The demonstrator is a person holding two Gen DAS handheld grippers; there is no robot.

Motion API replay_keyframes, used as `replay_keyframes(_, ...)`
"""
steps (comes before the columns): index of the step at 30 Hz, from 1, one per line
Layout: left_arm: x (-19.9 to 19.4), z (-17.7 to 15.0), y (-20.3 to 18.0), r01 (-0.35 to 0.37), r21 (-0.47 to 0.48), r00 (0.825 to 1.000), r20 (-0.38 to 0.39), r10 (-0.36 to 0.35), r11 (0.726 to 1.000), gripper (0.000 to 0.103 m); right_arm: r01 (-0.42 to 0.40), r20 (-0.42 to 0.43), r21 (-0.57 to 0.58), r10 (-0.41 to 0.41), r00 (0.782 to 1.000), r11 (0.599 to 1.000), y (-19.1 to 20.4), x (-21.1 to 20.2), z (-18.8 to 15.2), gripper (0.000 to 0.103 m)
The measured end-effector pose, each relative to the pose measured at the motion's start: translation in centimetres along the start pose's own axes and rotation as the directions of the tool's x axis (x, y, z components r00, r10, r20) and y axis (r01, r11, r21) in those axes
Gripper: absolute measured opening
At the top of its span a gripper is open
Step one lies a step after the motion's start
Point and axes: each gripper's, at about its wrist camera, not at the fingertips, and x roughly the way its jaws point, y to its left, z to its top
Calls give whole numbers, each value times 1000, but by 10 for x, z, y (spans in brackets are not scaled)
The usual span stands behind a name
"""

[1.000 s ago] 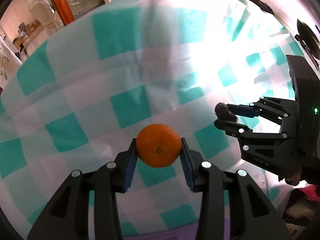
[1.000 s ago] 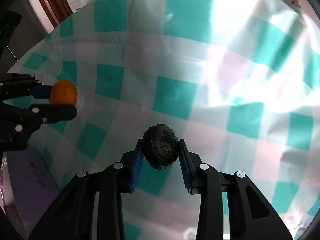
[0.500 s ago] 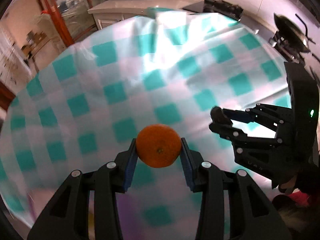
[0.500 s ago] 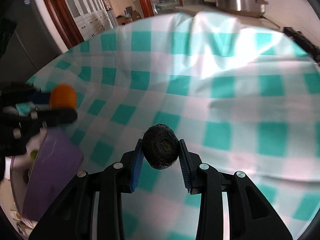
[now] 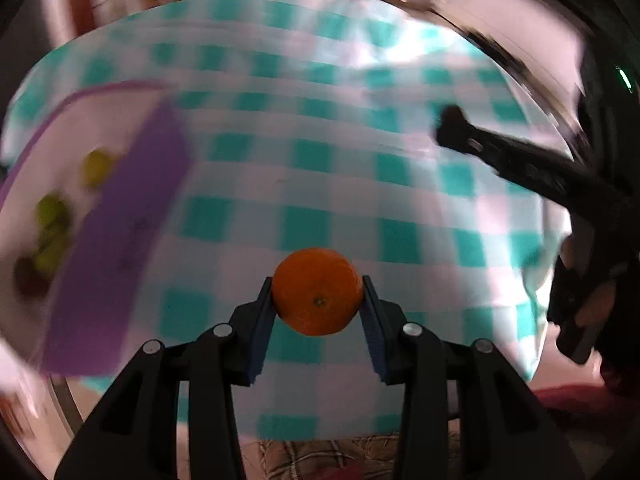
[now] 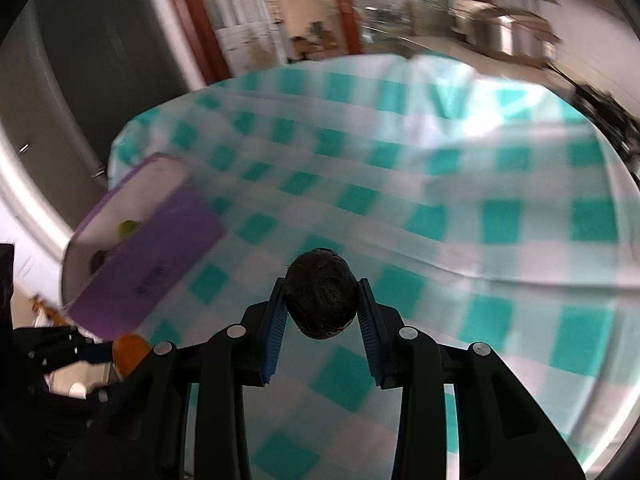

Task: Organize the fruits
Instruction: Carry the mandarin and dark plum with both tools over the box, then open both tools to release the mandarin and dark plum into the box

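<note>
My left gripper [image 5: 318, 300] is shut on an orange [image 5: 317, 291] and holds it above the teal-and-white checked tablecloth [image 5: 320, 184]. My right gripper [image 6: 323, 300] is shut on a dark, rough round fruit [image 6: 323, 299], also held above the cloth. A purple bin [image 5: 116, 248] with a white inside stands at the left in the left wrist view; green fruits [image 5: 52, 212] and a dark one lie in it, blurred. The bin also shows in the right wrist view [image 6: 152, 256]. The orange shows at the lower left of the right wrist view [image 6: 130, 354].
The right gripper's arm [image 5: 540, 176] reaches in from the right in the left wrist view. The near table edge [image 5: 320, 436] runs below the left gripper. Doors, cabinets and a counter [image 6: 480, 28] stand beyond the table.
Both grippers have pulled back and up from the table with their fruits. The views have swung, and the purple bin has come into view at the left.
</note>
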Motion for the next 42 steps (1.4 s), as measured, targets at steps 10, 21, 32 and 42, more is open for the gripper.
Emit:
replay_keyframes(10,-64,0,135,-162,-253,976,103,193,954,41,-189,-21,-176,188,982,966,127,29,41,35)
replay_keyframes(21,-23,14,249,-206,-142,978,-75,197,968,42,-178,-209,-230,131,969,957,260,137,74,35)
replay_keyframes(32,47,21,280,-94,66,944,-311,110,993,42,25,-486,-312,-182,855,950,303,241,58,35)
replay_keyframes(42,53,30,301,-52,68,944,-322,72,996,58,70,-538,-317,-240,808,946,304,262,50,37)
